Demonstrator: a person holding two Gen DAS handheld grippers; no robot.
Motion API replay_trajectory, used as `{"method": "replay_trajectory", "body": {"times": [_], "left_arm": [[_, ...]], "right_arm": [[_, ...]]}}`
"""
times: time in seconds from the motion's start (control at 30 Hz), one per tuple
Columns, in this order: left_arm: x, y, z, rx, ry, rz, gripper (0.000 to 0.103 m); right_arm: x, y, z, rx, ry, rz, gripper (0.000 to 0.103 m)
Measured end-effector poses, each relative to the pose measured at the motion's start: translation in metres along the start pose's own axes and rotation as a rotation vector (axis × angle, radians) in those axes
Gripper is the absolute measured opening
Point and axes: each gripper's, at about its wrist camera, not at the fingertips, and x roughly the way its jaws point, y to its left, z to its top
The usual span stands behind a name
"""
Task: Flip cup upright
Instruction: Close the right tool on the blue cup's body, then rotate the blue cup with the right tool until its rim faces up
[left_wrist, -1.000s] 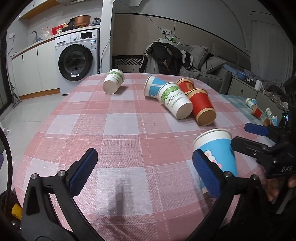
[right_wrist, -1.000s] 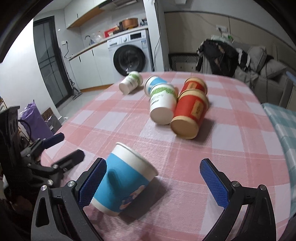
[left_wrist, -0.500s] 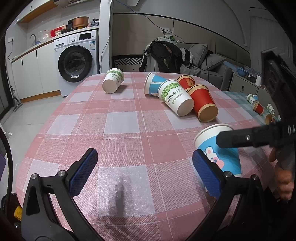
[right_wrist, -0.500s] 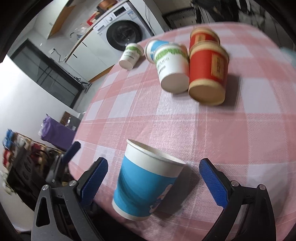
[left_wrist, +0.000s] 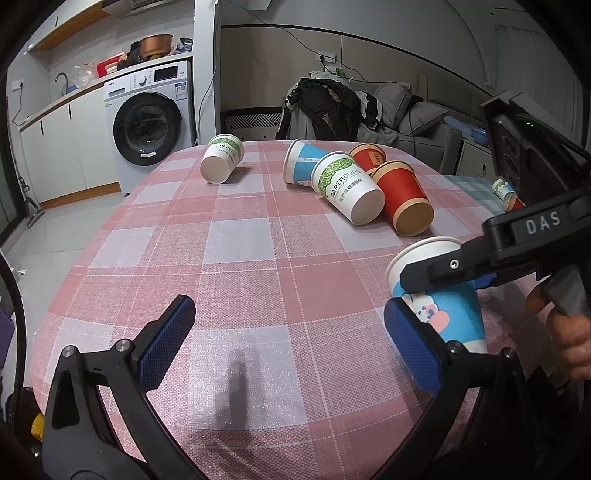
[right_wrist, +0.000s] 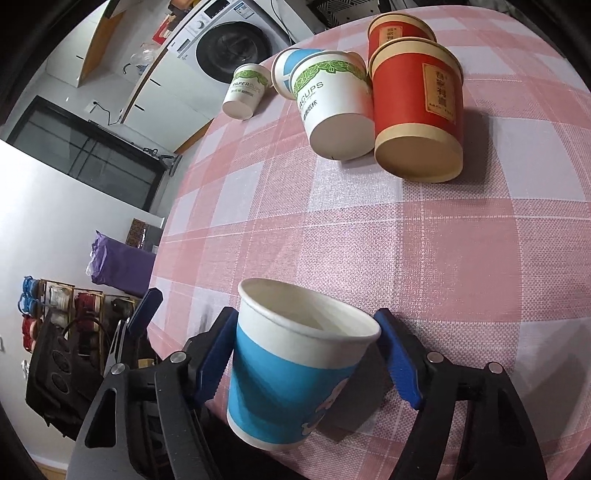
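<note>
A blue and white paper cup (right_wrist: 291, 373) stands upright, mouth up, near the front edge of the pink checked table (right_wrist: 443, 240). My right gripper (right_wrist: 306, 354) is shut on the cup, with a blue pad on each side just below the rim. The cup also shows at the right of the left wrist view (left_wrist: 443, 302), with the right gripper's black finger across its rim. My left gripper (left_wrist: 288, 343) is open and empty, low over the table to the left of the cup.
Several cups lie on their sides farther back: a green-printed white cup (left_wrist: 347, 188), a red cup (left_wrist: 404, 201), a second red cup (left_wrist: 369, 155), a blue cup (left_wrist: 301, 166) and another white cup (left_wrist: 221, 162). A washing machine (left_wrist: 151, 129) stands beyond the table.
The right gripper has closed from wide open onto the blue cup. The cup has gone from tilted to upright. The left gripper has stayed open in place.
</note>
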Motion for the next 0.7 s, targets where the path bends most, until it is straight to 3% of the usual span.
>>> {"method": "replay_trajectory", "body": {"times": [0.37, 0.57, 0.7], "left_arm": [[0.000, -0.001, 0.000, 0.001, 0.000, 0.004, 0.102], [0.001, -0.002, 0.000, 0.005, 0.001, 0.004, 0.102], [0.001, -0.003, 0.001, 0.003, -0.001, 0.006, 0.102]], "right_arm": [[-0.005, 0.017, -0.002, -0.113, -0.076, -0.088, 0.073], [-0.025, 0.033, -0.008, -0.249, -0.254, -0.124, 0.073], [-0.035, 0.046, -0.019, -0.391, -0.440, -0.222, 0.073]]}}
